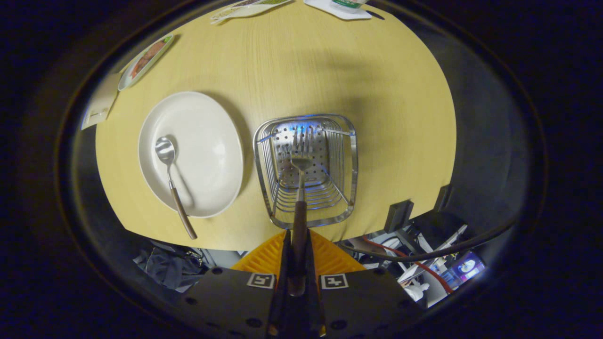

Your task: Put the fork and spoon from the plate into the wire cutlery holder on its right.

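Observation:
My gripper is shut on the brown handle of the fork. The fork points straight ahead from the fingers, and its metal tines hang over the inside of the wire cutlery holder, above the perforated floor. Left of the holder stands the white plate on the round wooden table. The spoon lies in the plate, bowl toward the far side, with its brown handle sticking out over the near rim.
A small dish with food and a pale card sit at the table's far left edge. More flat items lie at the far edge. Cables and clutter show below the near right edge.

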The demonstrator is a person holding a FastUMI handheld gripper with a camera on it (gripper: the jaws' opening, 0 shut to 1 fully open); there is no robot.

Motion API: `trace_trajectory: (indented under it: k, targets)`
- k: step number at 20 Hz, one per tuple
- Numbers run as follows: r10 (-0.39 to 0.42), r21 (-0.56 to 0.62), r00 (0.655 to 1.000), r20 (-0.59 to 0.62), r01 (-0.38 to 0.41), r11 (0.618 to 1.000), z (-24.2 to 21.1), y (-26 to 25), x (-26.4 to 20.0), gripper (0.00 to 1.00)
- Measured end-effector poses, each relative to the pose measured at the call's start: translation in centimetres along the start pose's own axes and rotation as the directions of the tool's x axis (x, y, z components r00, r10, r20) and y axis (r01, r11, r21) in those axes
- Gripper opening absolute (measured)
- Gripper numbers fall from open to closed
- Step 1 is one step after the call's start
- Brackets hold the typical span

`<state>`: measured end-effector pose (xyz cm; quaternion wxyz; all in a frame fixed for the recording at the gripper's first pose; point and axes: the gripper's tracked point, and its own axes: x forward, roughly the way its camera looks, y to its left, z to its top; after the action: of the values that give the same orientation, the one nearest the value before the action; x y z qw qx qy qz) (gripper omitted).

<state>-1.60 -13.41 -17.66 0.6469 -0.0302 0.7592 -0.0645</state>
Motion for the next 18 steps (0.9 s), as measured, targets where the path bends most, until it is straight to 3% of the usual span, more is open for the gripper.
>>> trace_trajectory:
  k: [9, 18]
  targets:
    - [-0.028, -0.016, 0.999, 0.047, 0.029, 0.999, -0.6, 0.0, -1.1, 1.00]
    - [-0.071, -0.020, 0.987, 0.143, 0.075, 0.997, -2.0, 1.5, -5.7, 1.00]
